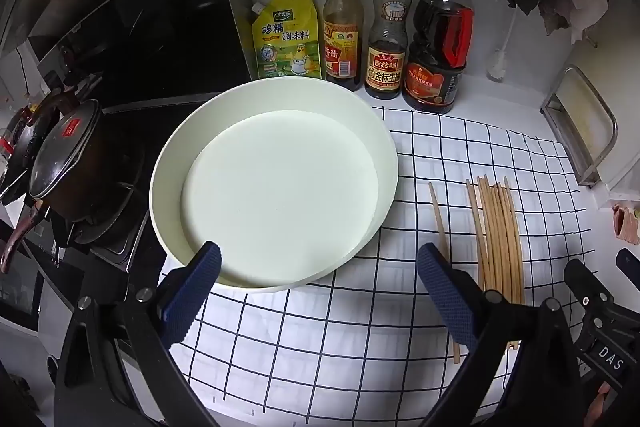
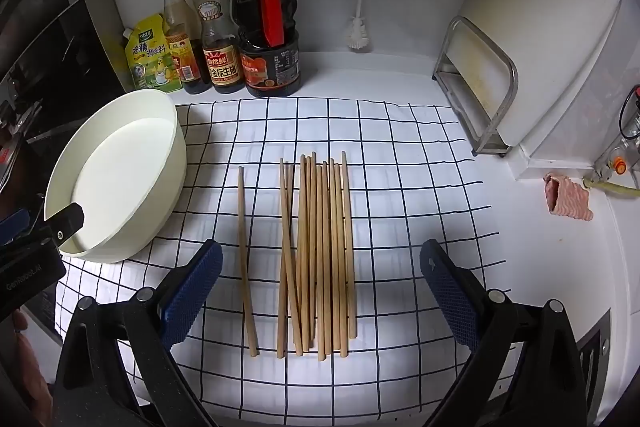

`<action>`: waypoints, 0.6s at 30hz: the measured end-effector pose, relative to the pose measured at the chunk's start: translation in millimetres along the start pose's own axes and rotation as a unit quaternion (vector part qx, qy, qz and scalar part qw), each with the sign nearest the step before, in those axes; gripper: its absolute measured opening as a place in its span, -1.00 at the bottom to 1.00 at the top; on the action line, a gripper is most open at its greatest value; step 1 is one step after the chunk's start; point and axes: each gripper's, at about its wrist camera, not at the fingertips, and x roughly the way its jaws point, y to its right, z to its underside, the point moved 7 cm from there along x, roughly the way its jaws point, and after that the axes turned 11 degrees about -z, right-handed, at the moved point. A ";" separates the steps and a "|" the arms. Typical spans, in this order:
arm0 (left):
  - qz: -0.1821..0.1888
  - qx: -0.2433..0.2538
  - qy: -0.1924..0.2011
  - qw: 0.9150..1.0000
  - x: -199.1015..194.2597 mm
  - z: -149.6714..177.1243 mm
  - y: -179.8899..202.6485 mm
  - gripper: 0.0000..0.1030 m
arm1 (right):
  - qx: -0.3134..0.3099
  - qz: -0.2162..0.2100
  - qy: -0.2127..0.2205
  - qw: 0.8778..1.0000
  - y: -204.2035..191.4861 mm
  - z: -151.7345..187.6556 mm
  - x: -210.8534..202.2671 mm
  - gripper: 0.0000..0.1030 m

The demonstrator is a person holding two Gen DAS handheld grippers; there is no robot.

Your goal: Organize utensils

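Several wooden chopsticks (image 2: 320, 251) lie in a bundle on a white checked cloth (image 2: 400, 187); one single chopstick (image 2: 245, 259) lies apart to their left. A round white basin (image 2: 120, 175) stands at the cloth's left and is empty. My right gripper (image 2: 320, 259) is open, its jaws wide either side of the bundle, above it. My left gripper (image 1: 320, 267) is open and empty over the basin's (image 1: 276, 187) near rim; the chopsticks (image 1: 498, 235) lie to its right. The left gripper's finger also shows at the basin in the right wrist view (image 2: 68, 219).
Three sauce bottles (image 2: 272, 39) and a yellow seasoning pouch (image 2: 150, 55) stand along the back wall. A metal rack with a cutting board (image 2: 480, 87) stands at the right. A stove with a lidded pot (image 1: 68, 155) is at the left. A pink rag (image 2: 568, 201) lies at the right.
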 end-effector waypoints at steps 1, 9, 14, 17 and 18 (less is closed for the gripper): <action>-0.001 0.000 0.001 1.000 0.0 -0.1 -0.2 0.88 | 0.000 0.000 0.001 1.000 0.1 -0.1 -0.4 0.84; 0.000 -0.003 0.001 1.000 2.5 -3.3 -0.1 0.88 | 0.000 0.001 0.002 1.000 -0.6 -0.4 0.9 0.84; -0.001 -0.002 -0.001 1.000 -2.9 -1.5 -1.2 0.88 | 0.001 0.000 0.001 1.000 -2.9 -1.6 -3.6 0.84; 0.000 -0.002 0.000 1.000 -4.1 -1.2 -2.0 0.88 | 0.004 -0.003 0.005 1.000 0.4 1.4 -4.5 0.84; 0.000 -0.002 0.000 1.000 -4.0 -1.0 -1.6 0.88 | 0.005 -0.002 0.006 1.000 0.8 1.5 -4.6 0.84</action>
